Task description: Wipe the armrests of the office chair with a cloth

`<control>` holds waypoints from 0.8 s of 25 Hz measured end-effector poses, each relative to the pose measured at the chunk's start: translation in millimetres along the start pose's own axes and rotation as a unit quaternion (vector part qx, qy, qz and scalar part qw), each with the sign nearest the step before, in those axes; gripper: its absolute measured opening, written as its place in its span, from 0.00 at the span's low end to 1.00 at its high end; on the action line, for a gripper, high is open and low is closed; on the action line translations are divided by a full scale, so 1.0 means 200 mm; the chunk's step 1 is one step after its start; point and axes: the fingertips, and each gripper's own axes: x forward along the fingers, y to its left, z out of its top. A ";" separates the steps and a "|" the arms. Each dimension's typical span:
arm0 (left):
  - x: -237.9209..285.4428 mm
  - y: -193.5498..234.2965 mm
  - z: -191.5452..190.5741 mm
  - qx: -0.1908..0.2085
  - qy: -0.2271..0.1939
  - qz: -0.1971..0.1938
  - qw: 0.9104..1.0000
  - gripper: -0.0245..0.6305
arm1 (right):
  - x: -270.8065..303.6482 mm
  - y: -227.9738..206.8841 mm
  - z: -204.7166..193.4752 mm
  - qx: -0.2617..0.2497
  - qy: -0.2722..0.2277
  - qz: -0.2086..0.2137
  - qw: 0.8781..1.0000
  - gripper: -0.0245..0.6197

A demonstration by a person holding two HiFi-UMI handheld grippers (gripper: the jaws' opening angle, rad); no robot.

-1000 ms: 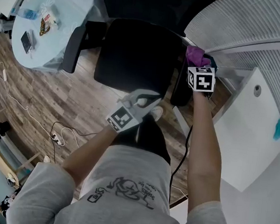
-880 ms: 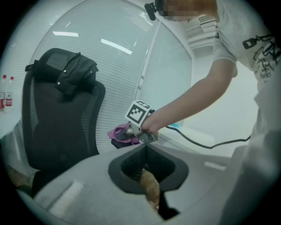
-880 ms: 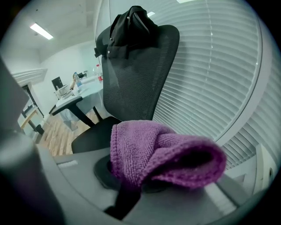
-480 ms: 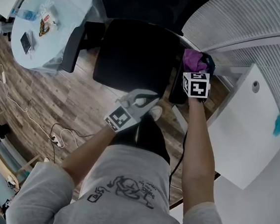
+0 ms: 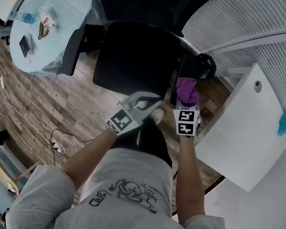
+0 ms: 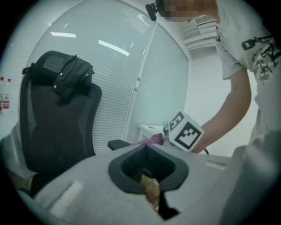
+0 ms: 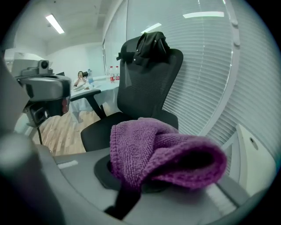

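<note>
Cloth clamped in right hand-held gripper; its view hides armrest below; left hand-held gripper closed.

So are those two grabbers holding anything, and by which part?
The right gripper pinches the purple cloth by a bunched lower fold; the rest flops forward over its jaws. The left gripper is shut on nothing.

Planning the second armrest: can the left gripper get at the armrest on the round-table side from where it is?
Probably yes. The left gripper hangs at the seat's front edge, and only bare floor lies between it and that armrest. But the cloth is in the right gripper.
</note>
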 end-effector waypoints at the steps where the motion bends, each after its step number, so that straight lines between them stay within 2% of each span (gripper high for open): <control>1: 0.00 0.00 0.00 0.000 0.001 -0.001 1.000 0.04 | -0.03 0.03 -0.03 0.000 -0.002 0.000 1.000 0.08; 8: -0.02 -0.03 -0.02 0.000 0.008 -0.005 1.000 0.04 | -0.14 0.13 -0.14 0.025 -0.022 -0.008 0.999 0.08; 15: -0.07 -0.04 0.05 0.001 0.006 0.004 1.000 0.04 | -0.14 0.12 -0.12 0.061 -0.019 0.015 0.998 0.08; 17: -0.09 -0.04 0.09 0.000 0.004 0.009 1.000 0.04 | -0.16 0.11 -0.10 0.060 -0.022 0.016 0.998 0.08; 20: -0.12 -0.08 0.17 0.003 -0.003 0.011 1.000 0.04 | -0.28 0.10 0.02 0.066 -0.061 0.009 0.996 0.08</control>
